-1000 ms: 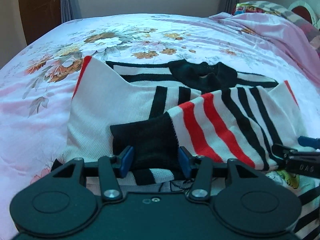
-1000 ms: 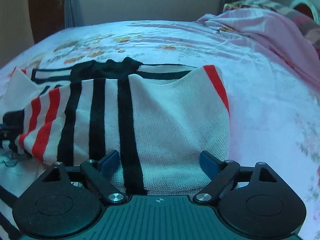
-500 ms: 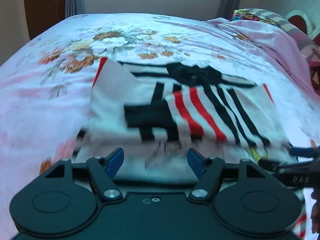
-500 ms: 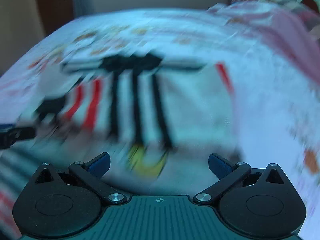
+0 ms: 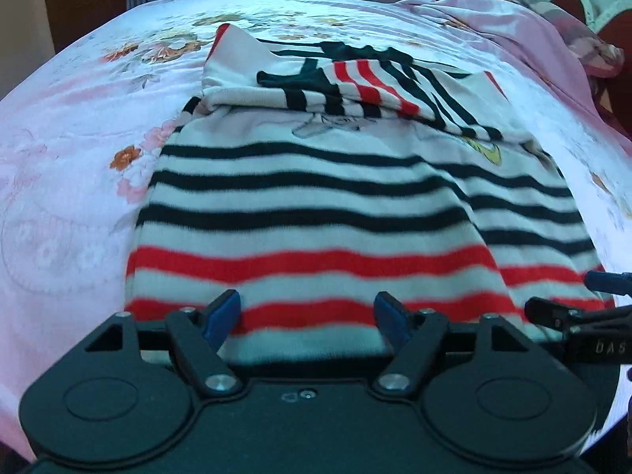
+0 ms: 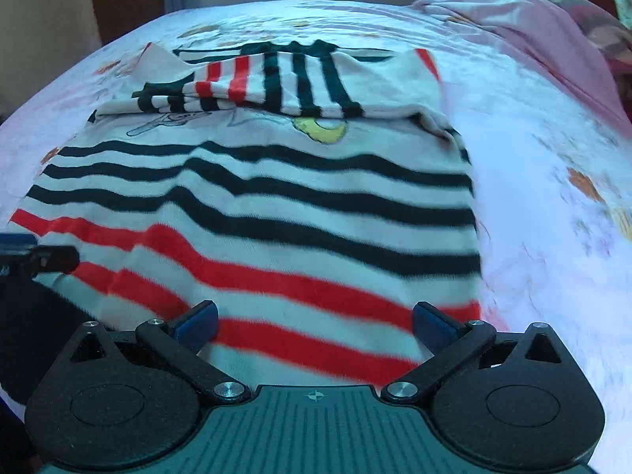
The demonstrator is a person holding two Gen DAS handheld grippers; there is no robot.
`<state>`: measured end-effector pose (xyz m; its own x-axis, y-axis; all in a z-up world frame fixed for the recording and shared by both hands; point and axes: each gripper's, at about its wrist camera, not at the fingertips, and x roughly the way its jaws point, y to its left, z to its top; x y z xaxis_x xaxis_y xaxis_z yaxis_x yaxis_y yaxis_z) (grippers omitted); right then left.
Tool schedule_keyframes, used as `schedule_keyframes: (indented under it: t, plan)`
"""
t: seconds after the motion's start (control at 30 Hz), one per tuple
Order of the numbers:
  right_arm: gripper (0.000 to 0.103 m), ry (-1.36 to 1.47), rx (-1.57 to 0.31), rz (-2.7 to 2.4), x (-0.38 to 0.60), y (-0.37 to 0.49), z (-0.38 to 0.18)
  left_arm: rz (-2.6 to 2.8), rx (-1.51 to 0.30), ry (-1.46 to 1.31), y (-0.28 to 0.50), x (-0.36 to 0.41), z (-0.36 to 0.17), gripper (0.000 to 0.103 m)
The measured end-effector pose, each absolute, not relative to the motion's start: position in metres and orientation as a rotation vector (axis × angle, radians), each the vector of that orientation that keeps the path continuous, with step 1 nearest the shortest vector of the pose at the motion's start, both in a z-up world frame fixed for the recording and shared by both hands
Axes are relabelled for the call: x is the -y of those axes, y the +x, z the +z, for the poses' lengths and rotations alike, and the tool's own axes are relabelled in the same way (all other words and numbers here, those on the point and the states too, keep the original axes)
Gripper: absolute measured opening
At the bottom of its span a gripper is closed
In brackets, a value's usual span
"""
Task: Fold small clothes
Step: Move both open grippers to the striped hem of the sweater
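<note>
Legible lettering appears in one place only. In the left wrist view, at the near right edge, the black plastic body of the right gripper (image 5: 584,316) carries pale raised characters reading roughly "DAS"; the string is cut off by the frame edge and its first letter is uncertain. The white knitted sweater with black and red stripes (image 5: 316,213) bears a drawn cartoon motif with a yellow patch, but no readable words.
</note>
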<state>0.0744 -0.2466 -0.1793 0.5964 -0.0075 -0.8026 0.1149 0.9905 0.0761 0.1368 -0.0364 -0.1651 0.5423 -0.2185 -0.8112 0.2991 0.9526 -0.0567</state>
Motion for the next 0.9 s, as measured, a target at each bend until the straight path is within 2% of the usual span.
schedule_keyframes:
  t: [0.1, 0.2, 0.5, 0.6, 0.9]
  plan:
    - [0.103, 0.121, -0.896, -0.053, 0.248, 0.059, -0.188, -0.3, -0.941, 0.082, 0.126, 0.033, -0.168, 0.073]
    - [0.103, 0.14, -0.931, -0.071, 0.248, 0.056, -0.175, -0.29, -0.945, 0.052, 0.118, 0.026, -0.161, 0.07]
    - [0.103, 0.163, -0.875, -0.098, 0.248, 0.024, -0.165, -0.213, -0.921, -0.042, 0.105, -0.012, -0.149, 0.065]
    - [0.103, 0.182, -0.889, -0.113, 0.256, 0.022, -0.166, -0.197, -0.933, -0.047, 0.107, -0.018, -0.15, 0.058]
    - [0.103, 0.232, -0.919, -0.121, 0.277, 0.004, -0.174, -0.139, -0.922, -0.072, 0.102, -0.04, -0.146, 0.06]
